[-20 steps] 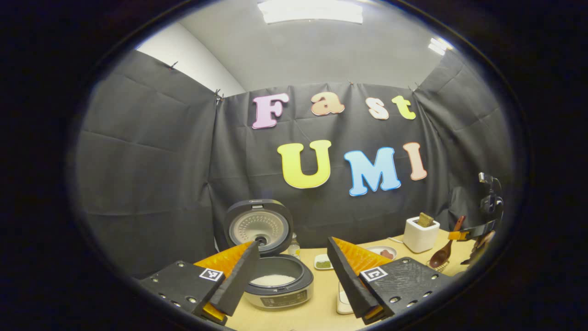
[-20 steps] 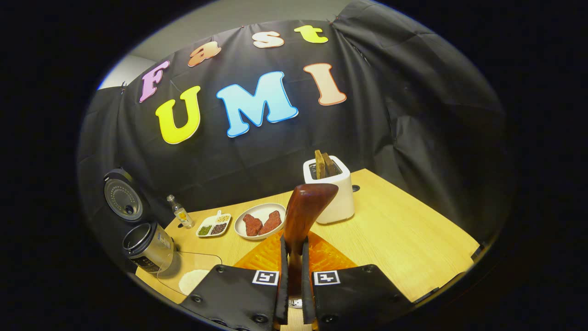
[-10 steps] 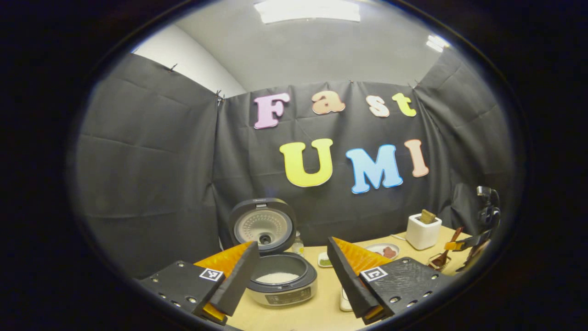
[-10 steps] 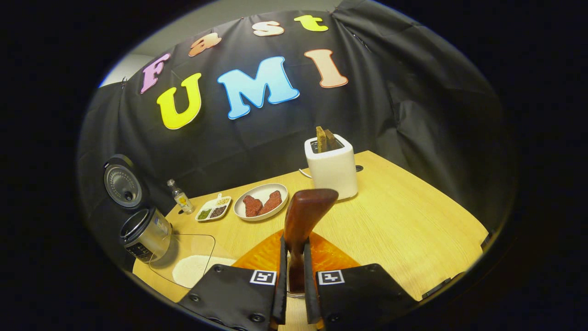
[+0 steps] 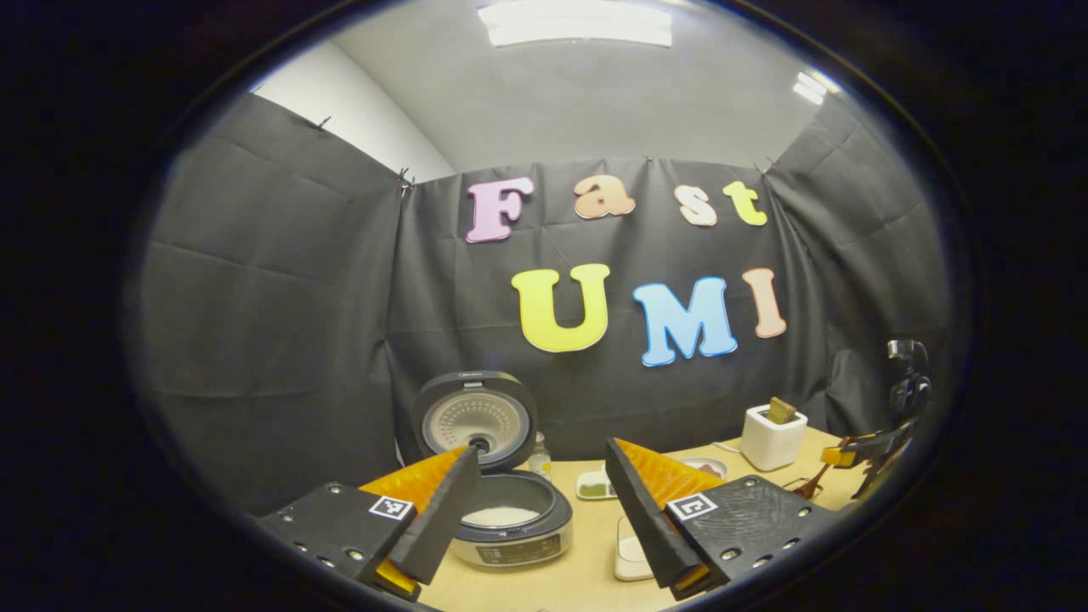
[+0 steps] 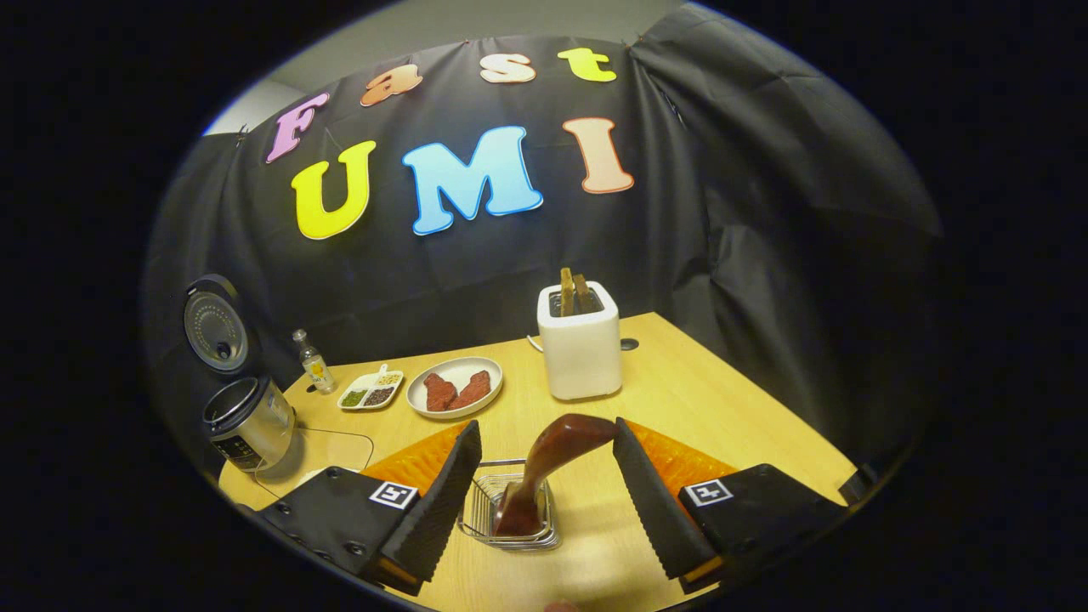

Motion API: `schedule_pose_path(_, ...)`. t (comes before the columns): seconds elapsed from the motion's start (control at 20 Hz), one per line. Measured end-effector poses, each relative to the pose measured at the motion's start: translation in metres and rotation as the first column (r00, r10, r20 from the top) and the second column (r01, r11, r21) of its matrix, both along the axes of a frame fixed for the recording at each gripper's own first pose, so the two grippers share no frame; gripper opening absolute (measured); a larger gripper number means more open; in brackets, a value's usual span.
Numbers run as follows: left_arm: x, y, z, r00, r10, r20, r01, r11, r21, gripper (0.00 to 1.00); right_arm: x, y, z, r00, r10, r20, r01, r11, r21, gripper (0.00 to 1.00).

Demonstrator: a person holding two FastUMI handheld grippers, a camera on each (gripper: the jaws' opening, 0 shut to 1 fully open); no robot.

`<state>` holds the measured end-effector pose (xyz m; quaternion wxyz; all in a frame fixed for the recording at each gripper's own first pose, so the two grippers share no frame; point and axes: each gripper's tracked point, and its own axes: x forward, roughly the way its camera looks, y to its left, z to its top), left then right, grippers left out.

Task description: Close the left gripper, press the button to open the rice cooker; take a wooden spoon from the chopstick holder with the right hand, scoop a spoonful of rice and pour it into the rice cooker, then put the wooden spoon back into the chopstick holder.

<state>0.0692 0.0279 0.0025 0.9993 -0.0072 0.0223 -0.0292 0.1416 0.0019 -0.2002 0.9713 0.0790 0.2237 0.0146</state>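
In the right gripper view the wooden spoon (image 6: pixel 552 450) stands in the wire chopstick holder (image 6: pixel 484 510), leaning right. My right gripper (image 6: pixel 545 427) is open around it, both fingers apart from the handle. The rice cooker (image 6: pixel 246 425) sits at the far left with its lid (image 6: pixel 212 323) up. In the left gripper view my left gripper (image 5: pixel 541 449) is open in front of the rice cooker (image 5: pixel 510 535), whose pot holds white rice (image 5: pixel 497 516). The right gripper (image 5: pixel 858 446) appears at the far right edge above the spoon (image 5: pixel 823 478).
A white toaster (image 6: pixel 580 348) with bread stands behind the holder. A plate of meat (image 6: pixel 455 391), a seasoning dish (image 6: pixel 367 393) and a small bottle (image 6: pixel 313 364) line the back. A clear rice tray (image 6: pixel 327 446) lies beside the cooker, partly hidden by my finger.
My right gripper has opened and let go of the spoon, which now stands in the wire holder. The left gripper has stayed open and hardly moved.
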Motion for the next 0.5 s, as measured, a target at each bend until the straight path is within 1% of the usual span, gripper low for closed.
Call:
schedule_pose_path(0.3,0.005,-0.013,0.002,1.000,-0.018,0.009,0.018,0.999,-0.031,0.89,-0.004,-0.024,0.070,0.993,-0.002,0.120,0.014,0.995,-0.102,0.98)
schedule_pose_path(0.4,0.008,-0.012,0.006,1.000,-0.015,0.018,0.015,0.999,-0.032,0.89,-0.006,-0.026,0.089,0.990,0.000,0.144,0.016,0.994,-0.104,0.98)
schedule_pose_path(0.5,0.022,-0.004,0.013,1.000,-0.002,0.017,0.003,1.000,-0.031,0.89,-0.012,-0.022,0.106,0.987,0.006,0.158,0.009,0.995,-0.097,0.98)
